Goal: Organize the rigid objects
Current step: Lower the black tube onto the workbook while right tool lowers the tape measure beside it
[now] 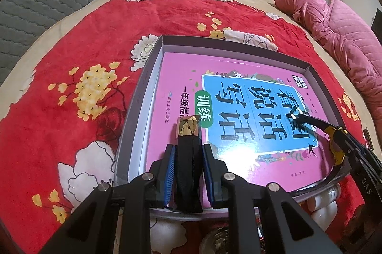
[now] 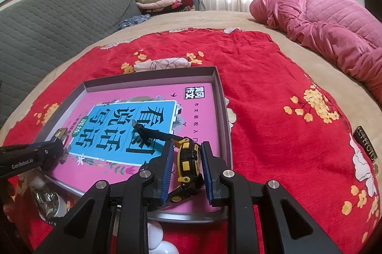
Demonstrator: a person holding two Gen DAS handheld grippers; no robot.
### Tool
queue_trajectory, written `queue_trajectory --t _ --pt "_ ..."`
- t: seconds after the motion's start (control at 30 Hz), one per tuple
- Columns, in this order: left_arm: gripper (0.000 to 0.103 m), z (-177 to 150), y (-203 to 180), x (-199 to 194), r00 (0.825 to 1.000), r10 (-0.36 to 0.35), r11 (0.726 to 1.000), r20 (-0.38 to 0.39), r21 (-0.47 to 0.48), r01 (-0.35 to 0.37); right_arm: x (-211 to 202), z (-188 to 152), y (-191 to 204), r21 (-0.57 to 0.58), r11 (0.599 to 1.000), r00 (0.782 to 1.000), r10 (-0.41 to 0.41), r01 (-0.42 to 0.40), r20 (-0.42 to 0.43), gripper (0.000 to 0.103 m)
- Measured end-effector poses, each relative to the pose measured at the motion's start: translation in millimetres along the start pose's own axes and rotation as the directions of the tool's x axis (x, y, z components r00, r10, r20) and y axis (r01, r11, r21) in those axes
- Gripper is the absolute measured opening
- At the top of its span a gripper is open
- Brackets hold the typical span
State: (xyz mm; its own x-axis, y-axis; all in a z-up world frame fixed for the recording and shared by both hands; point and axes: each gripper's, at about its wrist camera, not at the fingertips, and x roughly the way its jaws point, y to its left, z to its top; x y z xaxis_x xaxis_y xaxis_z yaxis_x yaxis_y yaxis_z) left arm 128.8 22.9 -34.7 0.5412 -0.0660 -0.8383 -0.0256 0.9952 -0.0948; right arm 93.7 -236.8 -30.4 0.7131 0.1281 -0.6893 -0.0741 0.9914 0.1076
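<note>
Tape measure [image 2: 188, 158] clamped between right tool [image 2: 187, 167] pads.

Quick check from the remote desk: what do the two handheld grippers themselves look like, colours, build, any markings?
Both match: the left gripper and right gripper have matte black angular linkage arms with triangular cutouts, round silver pivot pins, and two fingers faced with ribbed blue pads. White "GenRobot.AI" lettering marks the left gripper's side; "DAS" shows on the right. No cables or sleeves visible.

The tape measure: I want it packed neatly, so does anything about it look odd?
Yes. The tape measure, held in the right gripper above the tray, has its black blade pulled out and sticking forward over the pink book, not retracted.
</note>
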Motion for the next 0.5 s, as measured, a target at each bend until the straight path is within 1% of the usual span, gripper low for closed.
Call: queue_trajectory --t 0.3,0.5 --pt "0.023 0.2 -0.9 -2.7 1.0 -0.027 1.0 -0.004 -0.006 0.027 1.1 0.0 0.5 0.001 1.0 1.0 0.014 -0.014 0.001 0.025" --pt "0.023 -1.3 0.4 -5.9 0.999 -0.031 0.999 -0.006 -0.016 0.031 -0.4 -0.6 -0.1 0.002 1.0 1.0 0.016 -0.016 0.002 0.026"
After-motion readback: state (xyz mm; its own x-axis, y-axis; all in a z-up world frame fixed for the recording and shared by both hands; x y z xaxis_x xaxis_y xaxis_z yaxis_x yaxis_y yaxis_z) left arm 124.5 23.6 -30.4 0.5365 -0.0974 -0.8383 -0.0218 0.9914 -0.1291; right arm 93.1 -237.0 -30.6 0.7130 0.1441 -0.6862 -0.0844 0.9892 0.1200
